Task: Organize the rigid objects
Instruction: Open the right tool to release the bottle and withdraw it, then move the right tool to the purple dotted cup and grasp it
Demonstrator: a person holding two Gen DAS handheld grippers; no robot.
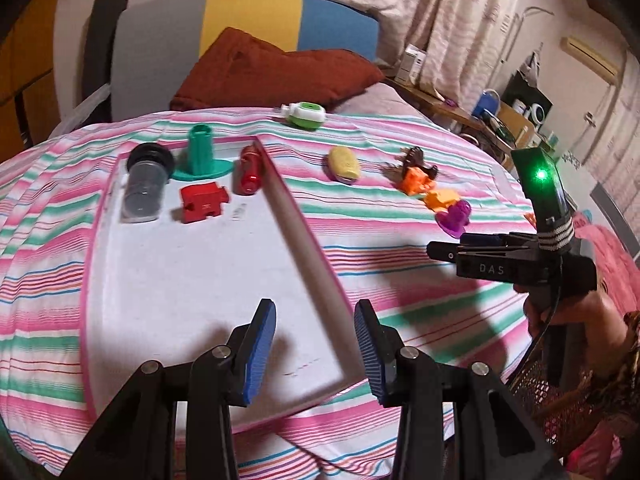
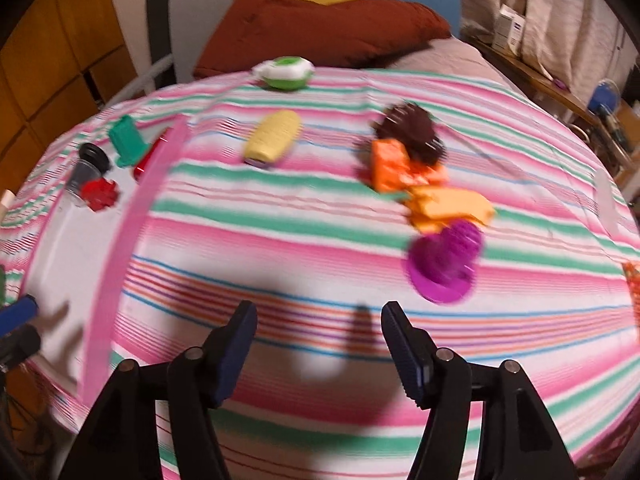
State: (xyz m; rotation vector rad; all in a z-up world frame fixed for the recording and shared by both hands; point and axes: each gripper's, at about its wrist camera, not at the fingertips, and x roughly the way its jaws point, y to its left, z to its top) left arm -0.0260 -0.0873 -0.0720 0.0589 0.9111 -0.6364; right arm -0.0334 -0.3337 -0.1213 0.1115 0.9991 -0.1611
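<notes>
**Me:** Reaching for the loose toys on the striped bedspread [image 2: 320,240]. The purple piece [image 2: 444,268] lies nearest, just ahead and to the right of my right gripper [image 2: 320,348]. It touches a yellow-orange piece [image 2: 452,204], which runs into an orange block [image 2: 394,164] and a dark brown bit [image 2: 412,124]. A pale yellow oval [image 2: 274,138] lies apart from them, nearer the tray, and a green and white toy [image 2: 286,72] sits farthest off, by the red pillow [image 2: 320,20].

**Other:** And your jaws?

**Me:** Both pairs stand partly open with nothing between them. The left gripper [image 1: 316,344] hangs over the near corner of the tray [image 1: 296,224].

**Other:** What might go wrong?

**Me:** As I judge it, that cluster is the trouble. The pieces touch, so closing on the purple one could drag or knock its neighbour. The bed is soft too, so a push down may tip a piece instead of seating it between the jaws. My right view is blurred, so aim is uncertain.

**Other:** What's in the tray?

**Me:** Four things, all at its far end: a clear tube with a black cap [image 1: 146,184] lying on its side, a green post on a round foot [image 1: 202,152] standing upright, a red block [image 1: 202,202], and a shiny red cylinder [image 1: 250,170] against the pink rim. The near part is bare.
</notes>
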